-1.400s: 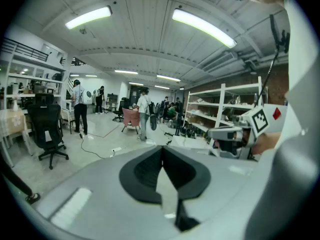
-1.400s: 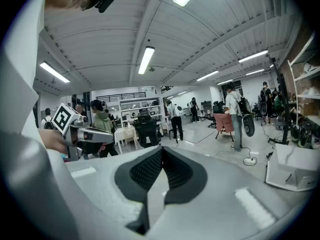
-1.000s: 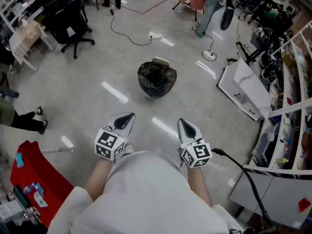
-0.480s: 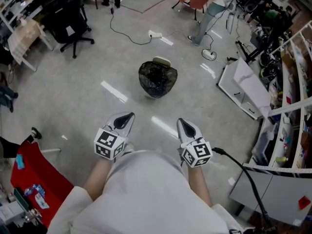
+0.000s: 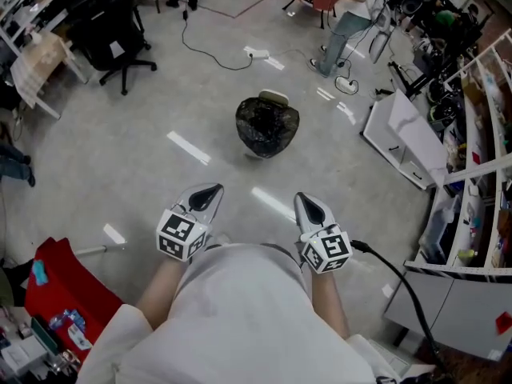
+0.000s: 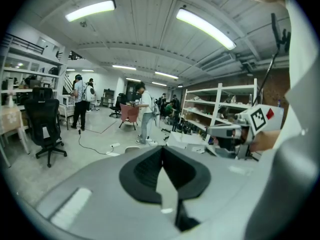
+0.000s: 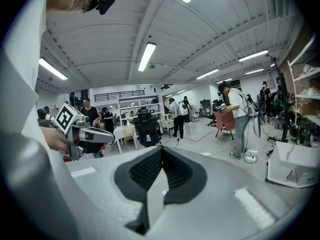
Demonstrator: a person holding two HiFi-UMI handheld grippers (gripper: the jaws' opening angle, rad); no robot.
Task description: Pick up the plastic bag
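Observation:
A black plastic bag [image 5: 267, 125] lines a small bin that stands on the grey floor ahead of me, with a pale lid [image 5: 274, 98] showing behind it. My left gripper [image 5: 210, 192] and right gripper [image 5: 308, 203] are held close to my body, well short of the bag, both shut and empty. In the left gripper view the jaws [image 6: 161, 159] meet with nothing between them, and the bin's pale top [image 6: 132, 148] peeks over them. The right gripper [image 7: 161, 159] also shows its jaws pressed together, and the left gripper [image 7: 75, 129] appears at its left.
A black office chair [image 5: 116, 34] stands far left, a cable [image 5: 210, 61] snakes across the floor beyond the bin. A white cabinet [image 5: 402, 141] and shelving [image 5: 480, 134] line the right side. A red object [image 5: 56, 286] lies at lower left. A person [image 5: 344, 22] stands in the background.
The view has shifted slightly, so the bin sits a little further right and lower in the head view. Both grippers stay shut in the same place. The person at the left edge has moved away.

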